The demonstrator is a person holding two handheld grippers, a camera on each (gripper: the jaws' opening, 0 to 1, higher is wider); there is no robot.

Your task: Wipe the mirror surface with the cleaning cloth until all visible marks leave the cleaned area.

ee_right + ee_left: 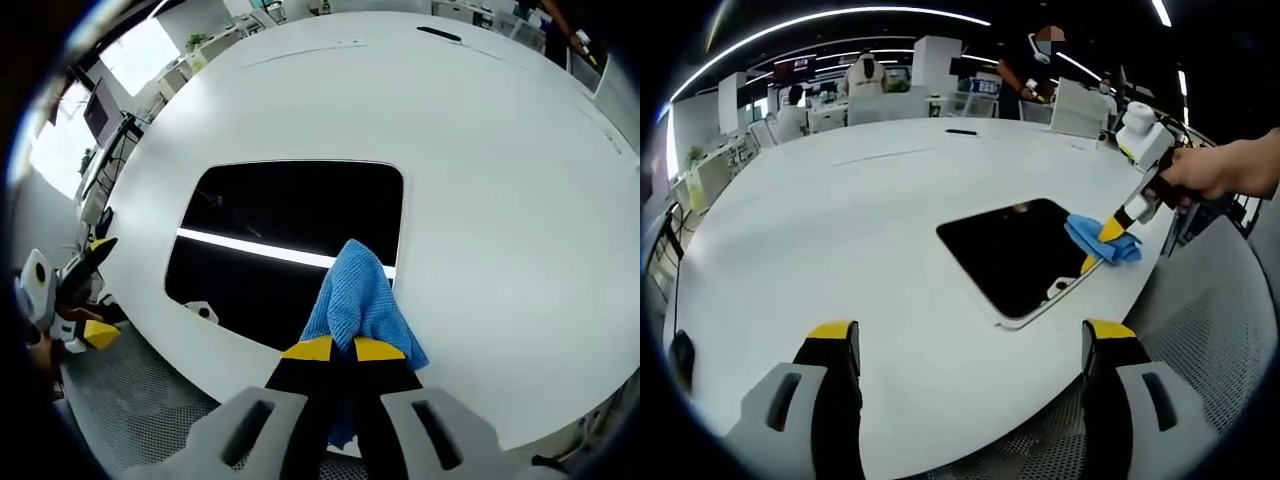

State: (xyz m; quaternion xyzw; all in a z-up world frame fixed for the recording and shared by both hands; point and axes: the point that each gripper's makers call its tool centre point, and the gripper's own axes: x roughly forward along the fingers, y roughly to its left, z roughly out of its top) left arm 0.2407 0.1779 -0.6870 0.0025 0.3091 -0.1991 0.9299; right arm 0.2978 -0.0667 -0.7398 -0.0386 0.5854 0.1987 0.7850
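A dark rectangular mirror (1015,250) lies flat on the white table (840,230), near its right edge. In the left gripper view my right gripper (1102,245), held by a hand (1225,170), is shut on a blue cleaning cloth (1102,238) that rests on the mirror's right edge. My left gripper (970,345) stands open above the table's near edge, holding nothing. In the right gripper view my right gripper (343,350) pinches the blue cloth (355,295), which drapes over the mirror (285,225). The glass reflects a bright ceiling light strip. My left gripper (85,290) is at the far left.
The big oval table (500,150) carries a thin dark object (961,131) at its far side. Office chairs, desks and several people stand beyond it. A perforated grey surface (1210,320) lies beside the table's near right edge.
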